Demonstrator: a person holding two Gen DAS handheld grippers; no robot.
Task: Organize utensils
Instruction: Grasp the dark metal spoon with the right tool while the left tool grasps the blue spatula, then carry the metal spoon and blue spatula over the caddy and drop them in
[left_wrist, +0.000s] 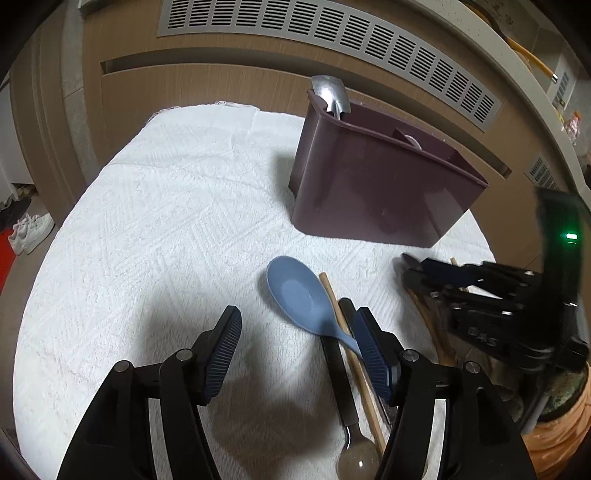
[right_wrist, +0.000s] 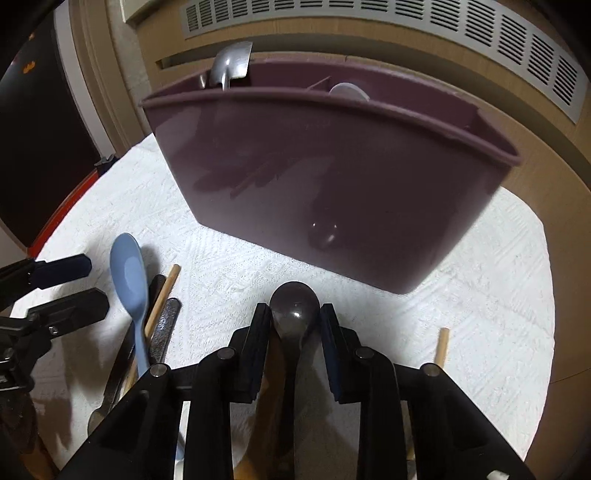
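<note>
A mauve utensil caddy (left_wrist: 373, 184) stands on a white towel (left_wrist: 159, 206), with a metal spoon (left_wrist: 330, 94) upright in its left compartment. A blue spoon (left_wrist: 303, 295), a wooden chopstick (left_wrist: 351, 354) and a dark-handled spoon (left_wrist: 354, 454) lie in front of it. My left gripper (left_wrist: 295, 328) is open above the towel, its right finger next to the blue spoon's handle. My right gripper (right_wrist: 294, 325) has its jaws around a dark spoon (right_wrist: 294, 306) just below the bowl, close before the caddy (right_wrist: 332, 184). The blue spoon (right_wrist: 129, 273) lies to its left.
A wooden cabinet with a vent grille (left_wrist: 332, 33) stands behind the towel. A second chopstick (right_wrist: 441, 347) lies to the right of my right gripper. Shoes (left_wrist: 31, 230) sit on the floor at far left. The towel's left half holds nothing.
</note>
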